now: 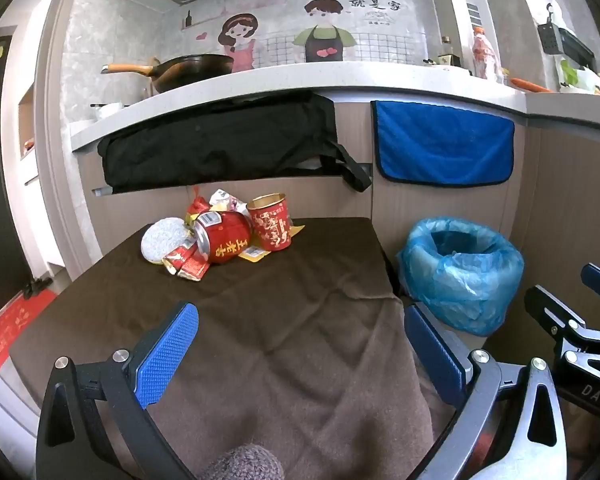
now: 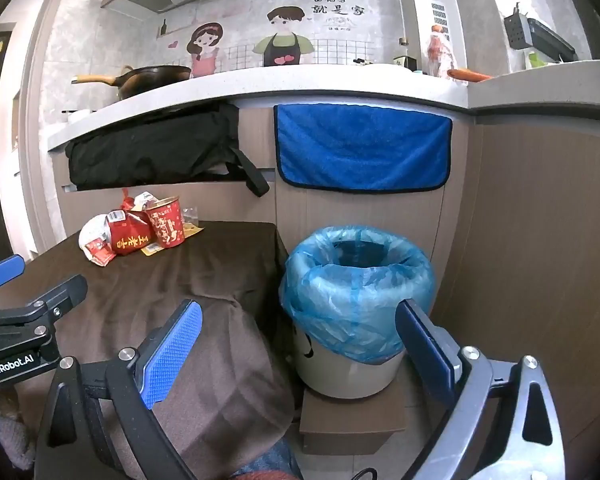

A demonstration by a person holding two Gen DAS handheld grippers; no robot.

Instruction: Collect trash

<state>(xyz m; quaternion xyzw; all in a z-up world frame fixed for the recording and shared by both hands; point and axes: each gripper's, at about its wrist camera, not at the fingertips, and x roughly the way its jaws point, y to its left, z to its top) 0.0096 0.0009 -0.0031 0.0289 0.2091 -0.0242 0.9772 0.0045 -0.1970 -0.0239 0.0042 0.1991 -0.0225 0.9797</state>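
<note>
A heap of trash lies at the far left of a brown-cloth table (image 1: 284,320): a crushed red can (image 1: 224,238) on its side, an upright red cup (image 1: 270,222), a round white lid (image 1: 162,238) and red and yellow wrappers (image 1: 188,266). The heap also shows in the right wrist view (image 2: 134,232). A white bin with a blue bag (image 2: 356,280) stands to the table's right; it also shows in the left wrist view (image 1: 460,268). My left gripper (image 1: 300,354) is open and empty over the near cloth. My right gripper (image 2: 300,354) is open and empty, just before the bin.
A kitchen counter (image 1: 300,80) runs behind, with a wok (image 1: 188,70), a bottle and a carrot on it. A black bag (image 1: 220,144) and a blue towel (image 1: 444,144) hang from its front. The bin stands on a cardboard box (image 2: 352,416).
</note>
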